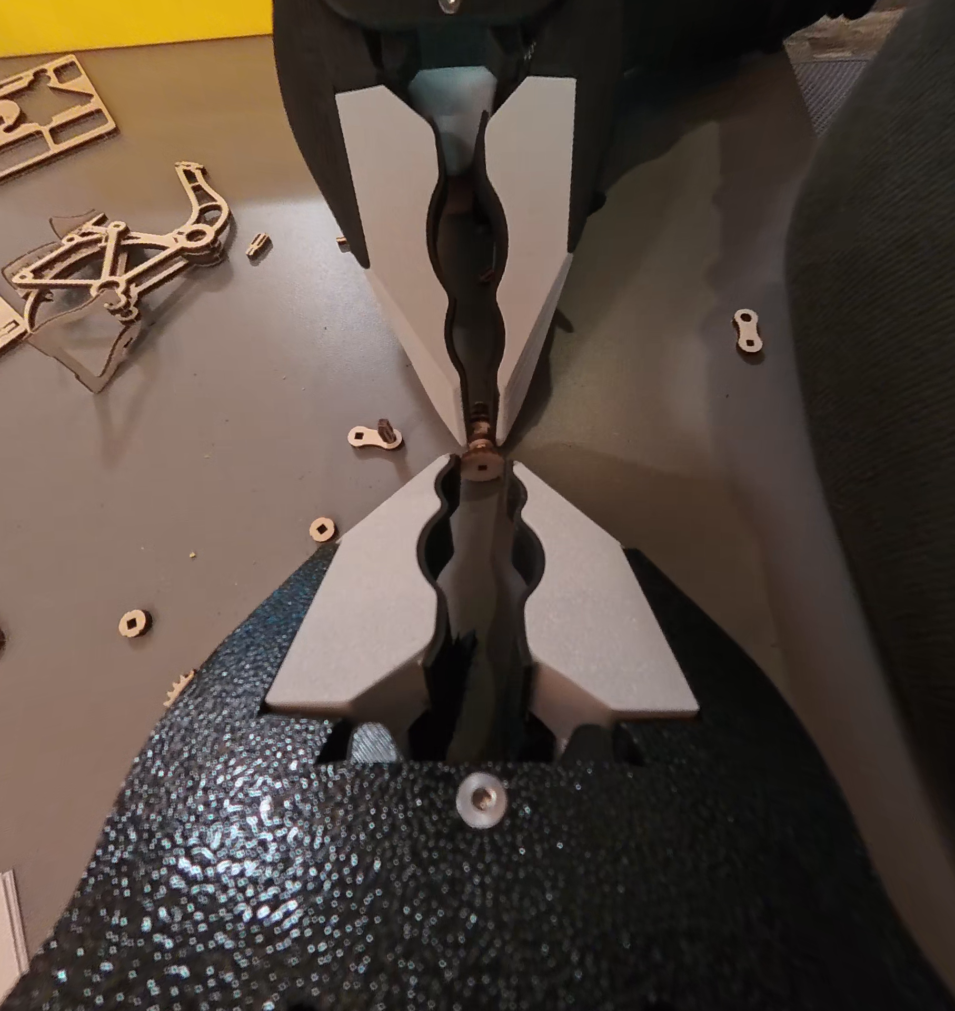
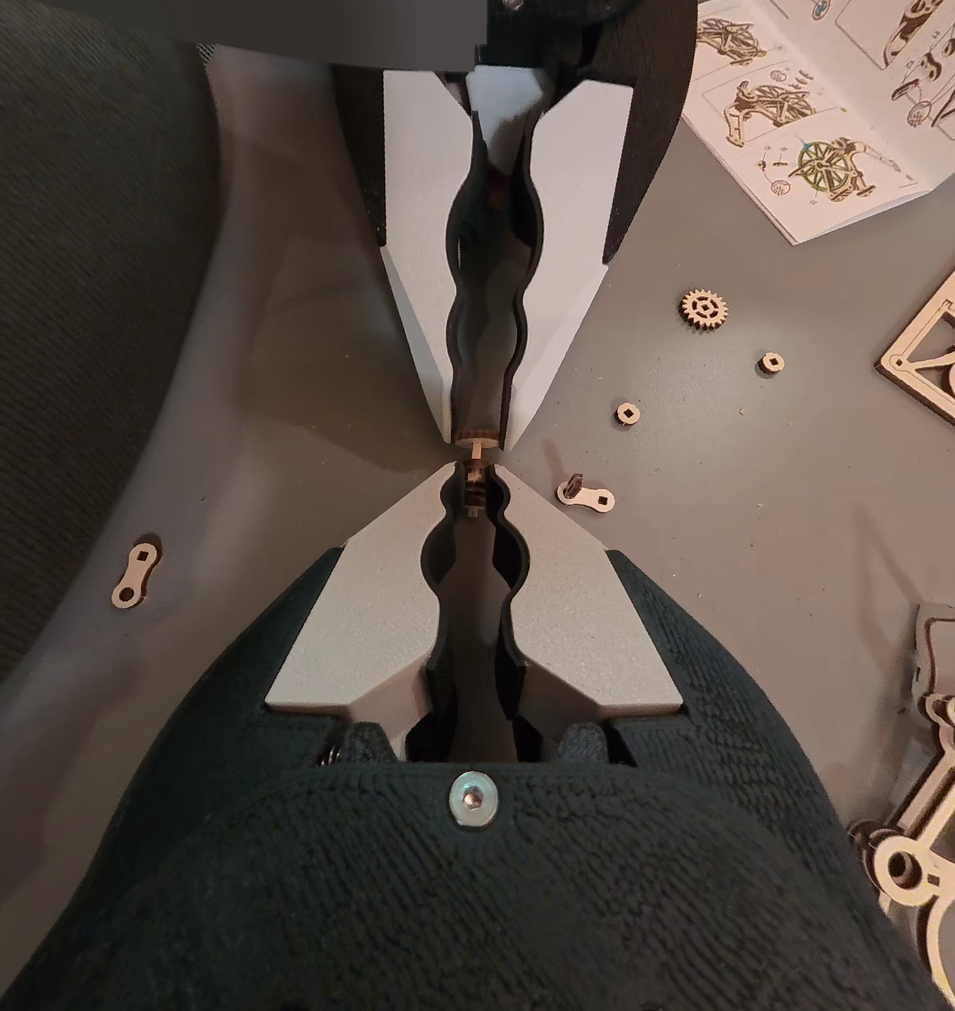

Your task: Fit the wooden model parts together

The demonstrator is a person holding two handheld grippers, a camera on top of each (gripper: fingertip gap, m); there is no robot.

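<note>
I see matt grey plastic on my left tongs (image 1: 482, 465), their black housing rough and speckled with glints. My right tongs (image 2: 474, 469) wear the same dull grey, over a ridged, grainy black shell with a shiny metal screw (image 2: 473, 798). Pale raw wood on the small washer (image 1: 480, 466), dark at its edges. The table (image 1: 202, 448) looks smooth, matt grey. Printed paper booklet (image 2: 825, 109), slightly glossy.

Hobby worktable: grey table (image 1: 202, 492), punched wooden sheets (image 1: 32, 117), instruction booklet (image 2: 825, 115)

Loose links (image 1: 749, 329) beside — table (image 1: 245, 492) open
</note>
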